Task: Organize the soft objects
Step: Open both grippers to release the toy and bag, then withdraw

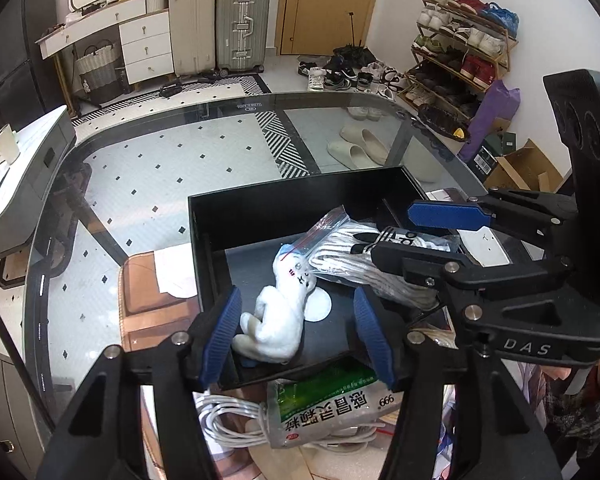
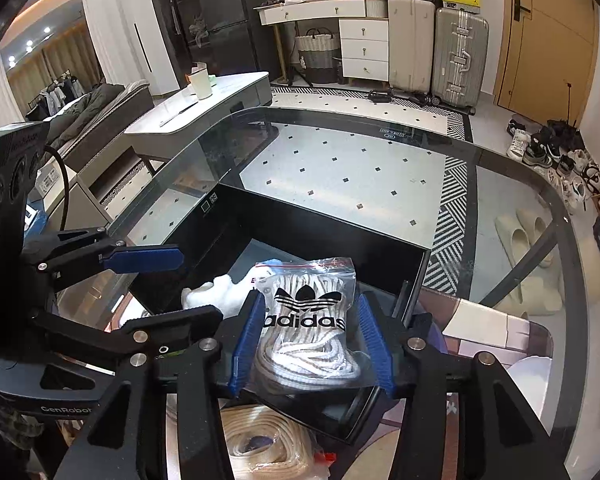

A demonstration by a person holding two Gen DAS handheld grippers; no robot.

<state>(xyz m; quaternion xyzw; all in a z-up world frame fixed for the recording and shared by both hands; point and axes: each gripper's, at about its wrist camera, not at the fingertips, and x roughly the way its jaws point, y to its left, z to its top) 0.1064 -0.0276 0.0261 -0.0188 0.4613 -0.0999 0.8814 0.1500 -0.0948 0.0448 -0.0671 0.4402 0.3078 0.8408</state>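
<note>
The plush (image 1: 278,312) hid part of the black box (image 1: 260,208) floor, and a blue thing under its near end was too covered to name. In the right wrist view only a white scrap of it showed left of the lace bag (image 2: 312,320), which hid the rest. The left gripper (image 1: 296,334) covered the box's near wall. The medicine pouch (image 1: 328,408) and white cable (image 1: 228,420) were partly hidden by gripper arms. A cream cord coil (image 2: 260,440) was cut off by the bottom edge.
</note>
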